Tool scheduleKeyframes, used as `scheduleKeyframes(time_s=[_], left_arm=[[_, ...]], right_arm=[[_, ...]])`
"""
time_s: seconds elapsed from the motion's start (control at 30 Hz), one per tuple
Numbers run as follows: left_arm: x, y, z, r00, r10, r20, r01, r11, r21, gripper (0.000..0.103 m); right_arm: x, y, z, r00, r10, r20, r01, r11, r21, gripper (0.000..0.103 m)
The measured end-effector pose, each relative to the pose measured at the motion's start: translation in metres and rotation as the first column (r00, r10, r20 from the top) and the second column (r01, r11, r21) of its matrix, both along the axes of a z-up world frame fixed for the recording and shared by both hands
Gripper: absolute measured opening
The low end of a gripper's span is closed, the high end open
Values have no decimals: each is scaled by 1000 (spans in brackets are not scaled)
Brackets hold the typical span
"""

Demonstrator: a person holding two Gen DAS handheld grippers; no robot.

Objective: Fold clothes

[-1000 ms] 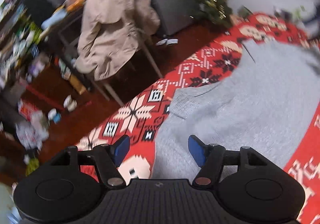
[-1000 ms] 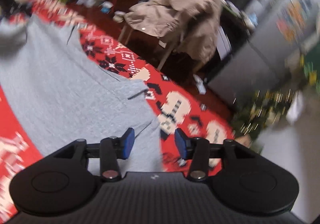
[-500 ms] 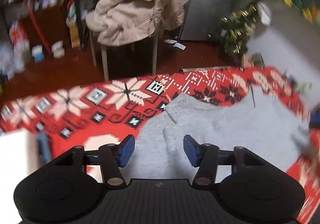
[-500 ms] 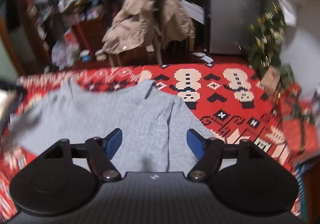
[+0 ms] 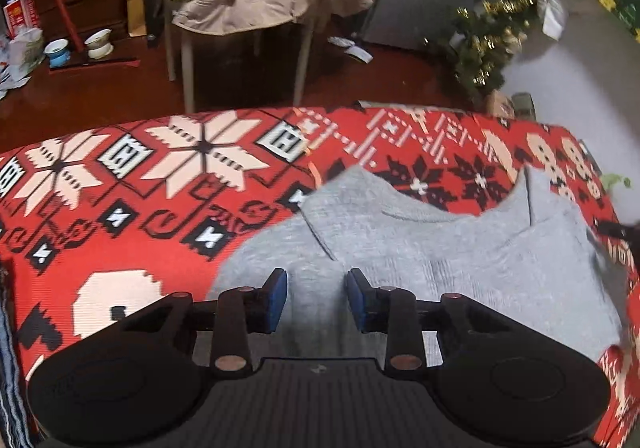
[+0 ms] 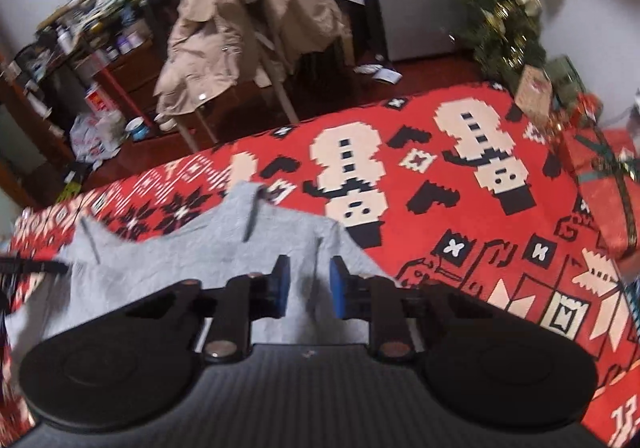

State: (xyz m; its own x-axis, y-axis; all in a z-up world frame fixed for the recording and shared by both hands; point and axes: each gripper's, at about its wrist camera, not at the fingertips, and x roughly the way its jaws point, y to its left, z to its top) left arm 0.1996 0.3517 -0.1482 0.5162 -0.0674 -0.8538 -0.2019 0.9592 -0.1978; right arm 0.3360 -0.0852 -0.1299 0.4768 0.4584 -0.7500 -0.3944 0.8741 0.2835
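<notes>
No legible labels; grey sweater (image 5: pixel 460 260) on red patterned blanket (image 5: pixel 120 215).

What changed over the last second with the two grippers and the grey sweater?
Both views swung from tilted to level. The left gripper and right gripper came down over the grey sweater, jaws closing with a gap left. The sweater stays spread on the red patterned blanket.
</notes>
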Motion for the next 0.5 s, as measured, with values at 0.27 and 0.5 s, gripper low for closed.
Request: scheduleKeyframes(time_s=[0.27,0.5], left_arm=[[-2,-8,5,1000,13,16,-13,999,49,7],[-41,-21,43,989,8,147,-27,991,127,7]], right_arm=[[12,30,-16,999,38,-18,-40,997,-63,21],[-8,32,8,992,64,106,-54,994,-90,1]])
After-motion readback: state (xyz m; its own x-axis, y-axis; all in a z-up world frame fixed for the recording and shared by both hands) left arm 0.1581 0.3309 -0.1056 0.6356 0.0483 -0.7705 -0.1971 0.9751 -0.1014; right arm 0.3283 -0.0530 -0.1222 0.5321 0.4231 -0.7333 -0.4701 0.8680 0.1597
